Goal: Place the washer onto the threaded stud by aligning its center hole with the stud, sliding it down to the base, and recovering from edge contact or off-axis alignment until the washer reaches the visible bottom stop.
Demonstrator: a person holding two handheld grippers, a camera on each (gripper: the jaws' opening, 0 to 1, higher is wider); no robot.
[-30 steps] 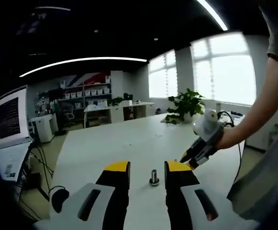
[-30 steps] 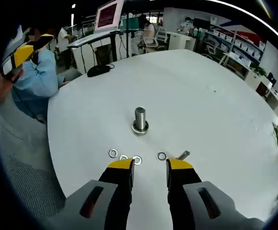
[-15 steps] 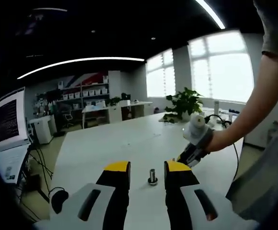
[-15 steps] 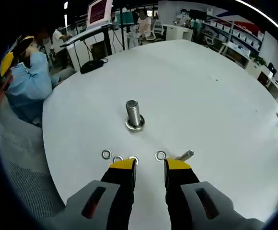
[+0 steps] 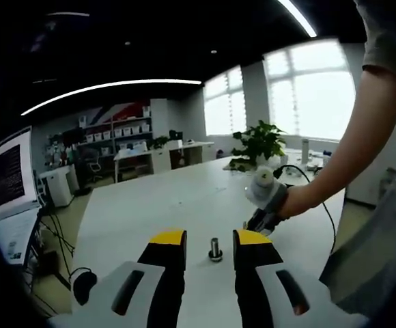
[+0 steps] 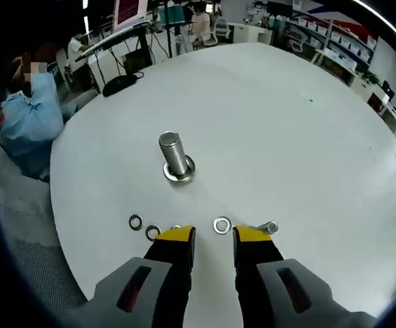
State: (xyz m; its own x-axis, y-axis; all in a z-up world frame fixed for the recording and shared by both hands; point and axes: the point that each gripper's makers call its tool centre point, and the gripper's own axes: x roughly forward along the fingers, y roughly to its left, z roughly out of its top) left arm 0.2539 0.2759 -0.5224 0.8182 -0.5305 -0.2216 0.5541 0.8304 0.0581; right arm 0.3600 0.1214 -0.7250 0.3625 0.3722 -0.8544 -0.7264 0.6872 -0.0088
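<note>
The threaded stud (image 6: 174, 157) stands upright on its wide round base out on the white table (image 6: 300, 157), away from every edge, so a washer can be dropped over it from above. In the right gripper view it already seems to carry a ring at its foot, though I cannot tell whether that is a washer or part of the base.

The loose washers lie flat in a short row nearer the table edge on the person's side: one washer (image 6: 136, 221) at the far end of the row, a second washer (image 6: 153, 232) beside it, a third partly hidden behind a tong tip, and a fourth washer (image 6: 222, 225) lying just ahead of the gap between the tips. A small bolt (image 6: 266, 227) lies on its side just past them.

The right tongs (image 6: 210, 236) hang low over this row, jaws set narrowly apart and empty, lined up with the fourth washer. I judge this to be the approach for a pick; nothing is gripped yet, and a thin washer flat on a smooth top may slide rather than lift.

The left tongs (image 5: 209, 238) are also empty, jaws parted, with the stud (image 5: 215, 249) showing between them farther off. They appear to wait by the near edge, possibly to steady the stud later.
</note>
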